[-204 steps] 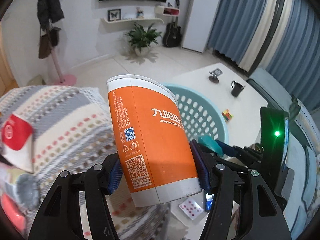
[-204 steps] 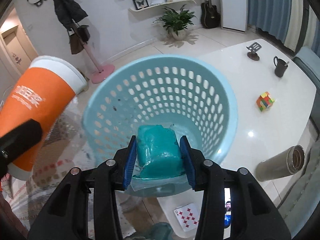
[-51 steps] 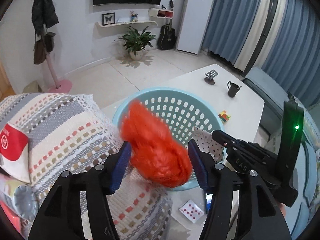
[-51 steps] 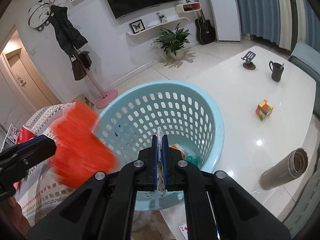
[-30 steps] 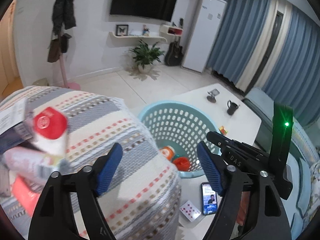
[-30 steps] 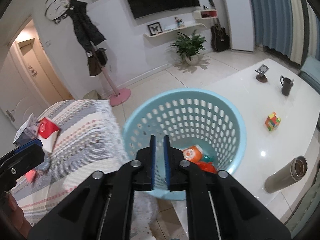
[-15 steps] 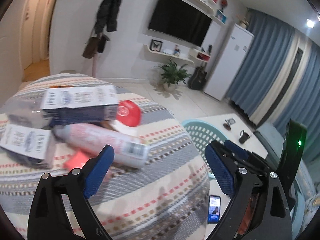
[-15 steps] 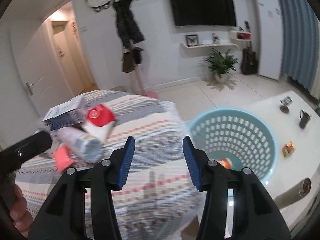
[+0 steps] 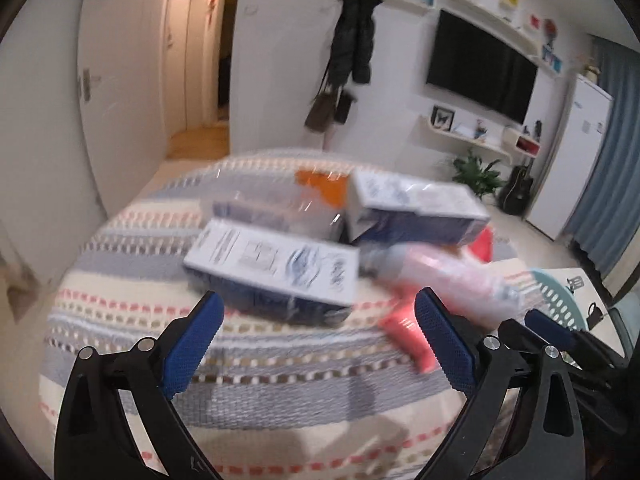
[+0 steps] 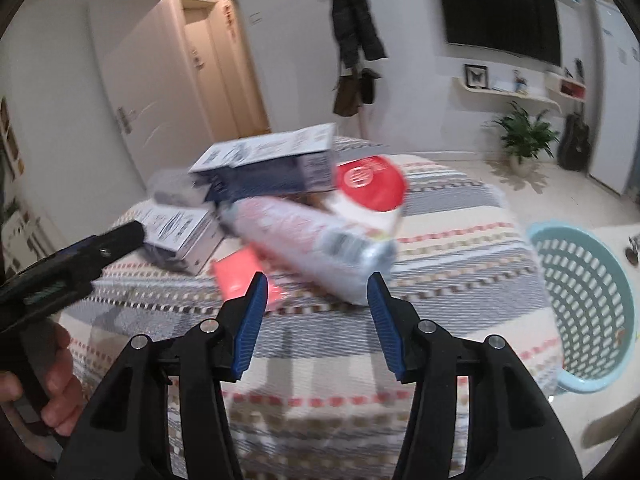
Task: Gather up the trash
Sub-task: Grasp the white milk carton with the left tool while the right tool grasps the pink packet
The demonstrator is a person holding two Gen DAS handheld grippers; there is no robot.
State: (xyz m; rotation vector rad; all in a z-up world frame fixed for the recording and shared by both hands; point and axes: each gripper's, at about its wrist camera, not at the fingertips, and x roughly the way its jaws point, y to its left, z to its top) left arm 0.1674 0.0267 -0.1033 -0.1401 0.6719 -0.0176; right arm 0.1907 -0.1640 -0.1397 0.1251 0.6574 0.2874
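Facing the trash pile, left gripper [image 9: 318, 336] spreads wide before the blue-white box [image 9: 276, 266]; right gripper [image 10: 316, 308], half-spread and empty, meets the pink bottle [image 10: 310, 246].

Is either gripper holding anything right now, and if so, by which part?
Nothing is held. The left gripper and right gripper both have their jaws open and empty, just opened wider, above the striped cloth short of the trash pile.

White walls, a wall-mounted television [image 9: 480, 68], blue curtains [image 9: 600, 168].
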